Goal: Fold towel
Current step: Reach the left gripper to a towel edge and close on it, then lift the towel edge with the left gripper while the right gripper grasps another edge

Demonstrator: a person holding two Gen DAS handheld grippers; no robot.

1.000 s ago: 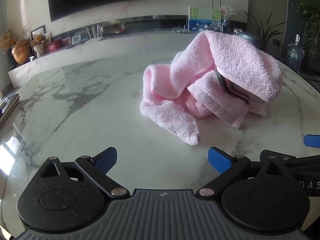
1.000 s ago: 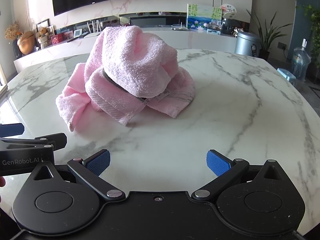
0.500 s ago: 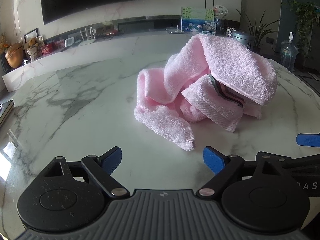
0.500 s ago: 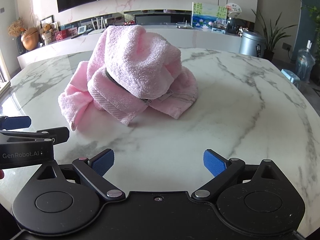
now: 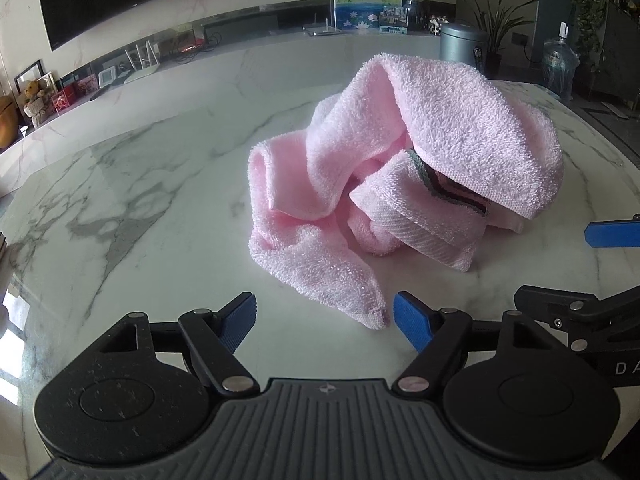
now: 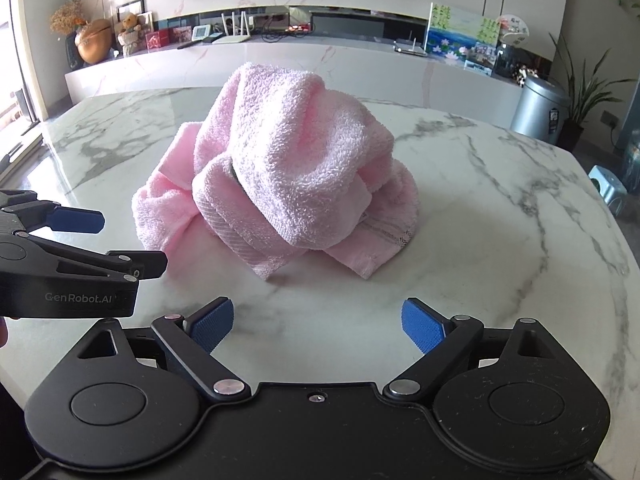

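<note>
Pink towel (image 5: 420,168) sits crumpled in a heap mid-table on the white marble table (image 5: 140,200). No clean long axis; in my left view the mass runs roughly left-near to right-far, with one loose corner tongue reaching toward me and ending just beside the left gripper (image 5: 325,316), apart from its right pad by a narrow gap. A striped grey hem band shows under the top fold.

Left gripper: jaws spread wide, nothing between them. Right gripper (image 6: 318,320): jaws likewise wide apart, empty, table bare between pads and the towel (image 6: 288,176).

Nothing lies between either gripper and the heap. Each gripper shows at the edge of the other's view.

Far side: a long marble counter with a painted picture (image 6: 464,34), a teddy bear (image 6: 129,28), a grey bin (image 6: 540,108), a potted plant (image 6: 588,92).

Right view alone shows the towel's right-hand fold with its woven edge band lying flat on the marble; left view alone shows the near corner tongue.
</note>
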